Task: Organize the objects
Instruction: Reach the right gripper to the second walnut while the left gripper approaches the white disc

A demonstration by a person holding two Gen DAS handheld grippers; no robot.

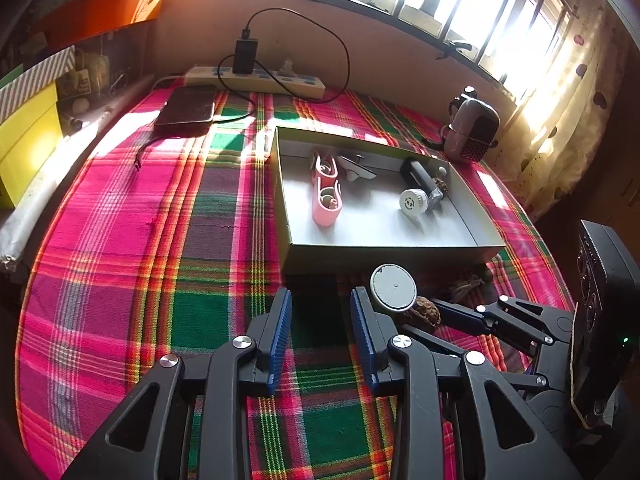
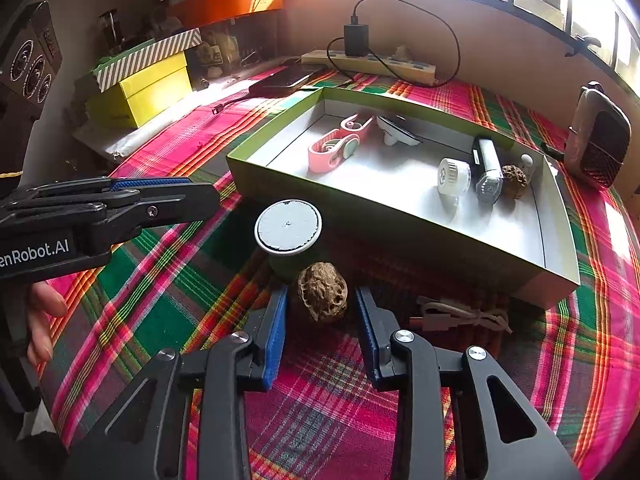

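A wrinkled brown walnut [image 2: 320, 280] lies on the plaid cloth between the fingers of my right gripper [image 2: 322, 294]. The blue pads stand close on either side of it, with a thin gap showing, so the gripper is open. Just behind it stands a small round jar with a white lid [image 2: 288, 226]. Beyond that is a shallow green box [image 2: 560, 216] holding a pink strap, a white-capped jar, a black and white device and a second walnut [image 2: 514, 176]. My left gripper [image 1: 320, 294] hovers open over bare cloth, left of the jar [image 1: 393, 287].
A coiled beige cable [image 2: 464, 316] lies right of the walnut, against the box's front wall. At the back are a power strip [image 1: 256, 78] with a charger and a dark power bank [image 1: 188, 108]. A small heater-like device [image 2: 600, 144] stands right; yellow boxes [image 2: 148, 92] stand left.
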